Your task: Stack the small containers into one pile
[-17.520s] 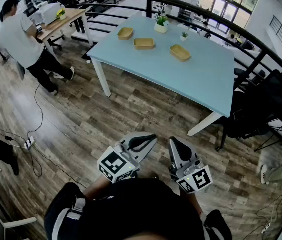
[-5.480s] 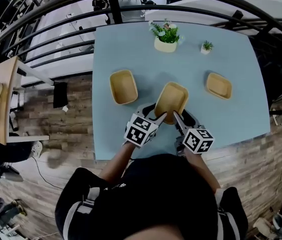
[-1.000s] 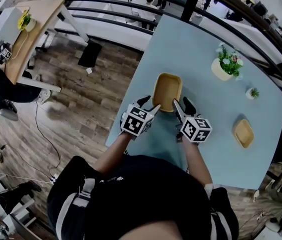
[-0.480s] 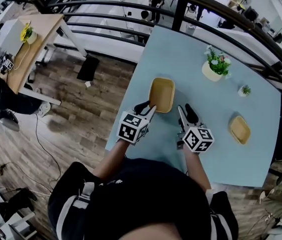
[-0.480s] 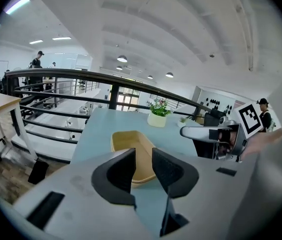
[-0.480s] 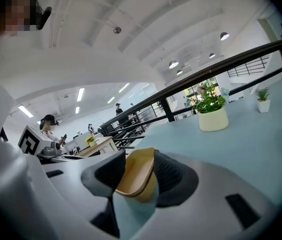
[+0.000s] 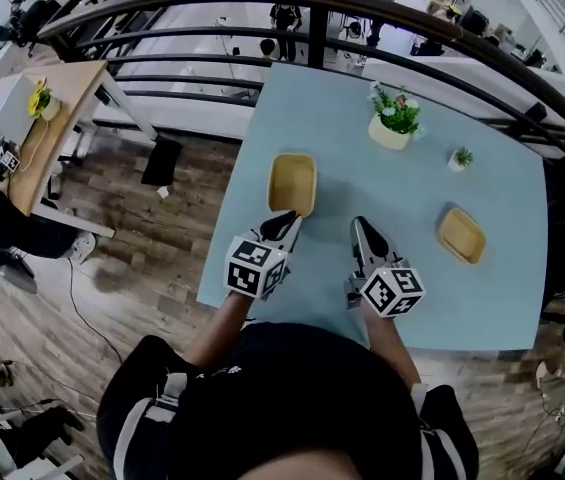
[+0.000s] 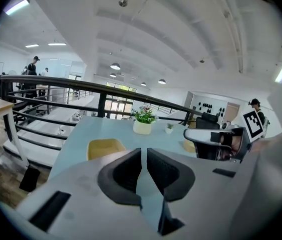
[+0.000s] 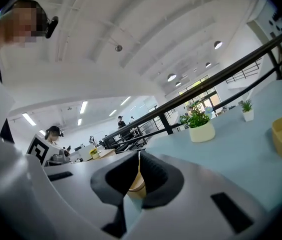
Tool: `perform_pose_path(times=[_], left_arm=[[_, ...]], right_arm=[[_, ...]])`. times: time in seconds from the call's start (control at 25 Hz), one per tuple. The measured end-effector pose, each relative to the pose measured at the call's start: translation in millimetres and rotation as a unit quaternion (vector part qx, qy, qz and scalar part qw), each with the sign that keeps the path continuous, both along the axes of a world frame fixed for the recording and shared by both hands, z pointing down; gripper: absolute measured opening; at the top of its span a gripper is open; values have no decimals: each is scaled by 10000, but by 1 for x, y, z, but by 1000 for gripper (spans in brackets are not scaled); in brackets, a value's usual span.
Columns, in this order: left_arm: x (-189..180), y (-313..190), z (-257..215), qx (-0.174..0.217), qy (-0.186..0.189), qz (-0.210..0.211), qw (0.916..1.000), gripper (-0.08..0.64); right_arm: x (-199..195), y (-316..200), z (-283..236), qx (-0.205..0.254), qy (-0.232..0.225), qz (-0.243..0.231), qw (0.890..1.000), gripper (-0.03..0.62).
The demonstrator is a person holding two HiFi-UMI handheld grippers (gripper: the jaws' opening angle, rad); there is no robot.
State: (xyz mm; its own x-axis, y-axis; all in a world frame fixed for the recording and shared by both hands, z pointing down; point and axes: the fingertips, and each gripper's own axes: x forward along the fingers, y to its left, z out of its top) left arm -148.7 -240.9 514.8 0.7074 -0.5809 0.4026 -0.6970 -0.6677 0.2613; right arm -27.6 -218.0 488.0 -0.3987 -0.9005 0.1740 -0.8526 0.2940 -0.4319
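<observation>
Hands off: the left gripper and the right gripper, which a second ago flanked the pile near the table's left edge, now stand drawn back toward the person, apart from it. The left jaws have just been closing with nothing between them and are now almost together, only a thin slit left. The right jaws meet at their tips and grip nothing. The tan sliver seen through their gap is probably the pile beyond them. The container carried between both grippers some seconds ago has gone from the middle of the table, so the pile is judged to be two high, though from above it reads as one rim. That would leave one transfer to finish the job: the last container lies alone, well apart, near the right edge. The count: three containers in all by that reckoning, two in the pile and one loose; two grippers, both empty; one plant in a cream pot and one small plant, both at the far side of the table.
</observation>
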Motion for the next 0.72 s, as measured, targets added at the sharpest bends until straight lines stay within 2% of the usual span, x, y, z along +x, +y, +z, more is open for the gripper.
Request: perform_pose_path(times=[0.2, 0.4, 0.72], left_arm=[[38, 22, -9, 143, 48, 158, 9998, 38], [80, 51, -12, 154, 113, 350, 9992, 38], [146, 73, -16, 262, 76, 1371, 9902, 38]], right_arm=[[40, 32, -11, 173, -36, 214, 9996, 5], [84, 70, -9, 147, -100, 452, 9988, 6], [140, 103, -10, 183, -87, 1251, 9919, 6]])
